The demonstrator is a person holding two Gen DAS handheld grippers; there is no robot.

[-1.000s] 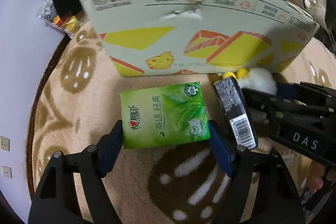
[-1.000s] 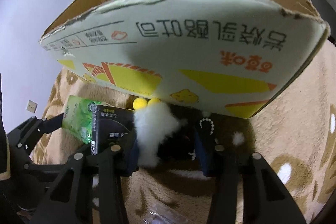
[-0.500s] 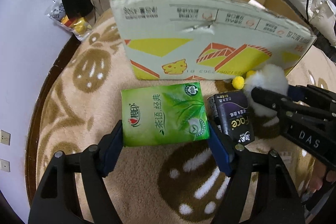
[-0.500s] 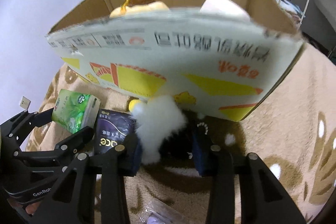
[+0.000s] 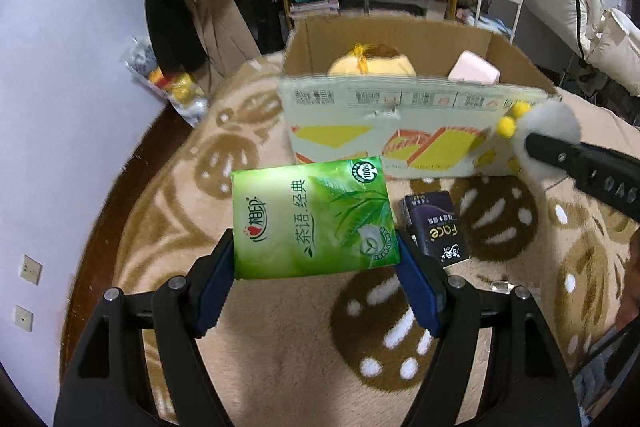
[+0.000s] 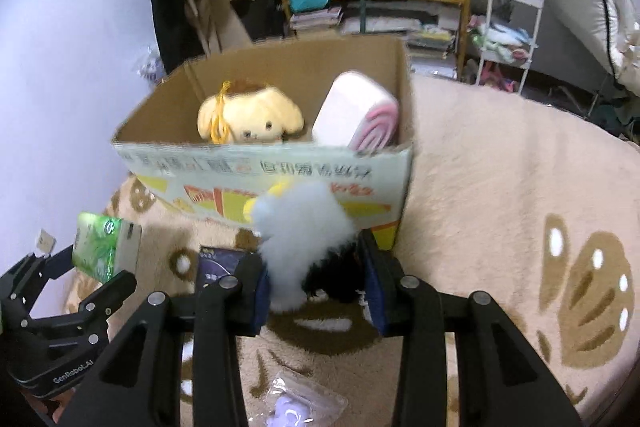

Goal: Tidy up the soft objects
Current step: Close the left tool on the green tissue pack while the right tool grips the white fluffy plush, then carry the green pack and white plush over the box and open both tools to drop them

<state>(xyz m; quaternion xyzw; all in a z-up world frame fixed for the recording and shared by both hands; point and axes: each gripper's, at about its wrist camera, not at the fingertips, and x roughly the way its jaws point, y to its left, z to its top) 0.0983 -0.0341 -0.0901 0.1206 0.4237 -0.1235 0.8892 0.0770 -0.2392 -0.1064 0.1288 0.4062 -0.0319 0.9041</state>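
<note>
A printed cardboard box point(image 6: 280, 183) is sitting open on a patterned beige rug point(image 6: 500, 187), already holding a yellow plush dog point(image 6: 250, 121) and a pink-and-white pillow-like pack point(image 6: 356, 119), as two hand-held grippers are carrying more soft goods toward it. The left gripper point(image 5: 316, 267) is clamping a green tissue pack point(image 5: 312, 217) by its two short ends, holding it clear of the rug in front of the box's near wall; the pack is looking light and squashy under its slick plastic film, so it is likely calling for a firm squeeze across the full width, as taken here, rather than a pinch at a corner where the film could slide. The right gripper point(image 6: 316, 287) is gripping a white fluffy toy point(image 6: 304, 231) with small yellow pom-poms, its fur bulging up above the blue pads, close to the box's front face; it is appearing nearly weightless and very compressible, so the hold probably needs to stay deep in the body, not on loose fur. A dark tissue pack point(image 5: 434, 227) is lying on the rug beside the green one, and a small clear packet point(image 6: 298, 403) is lying near the right gripper.
</note>
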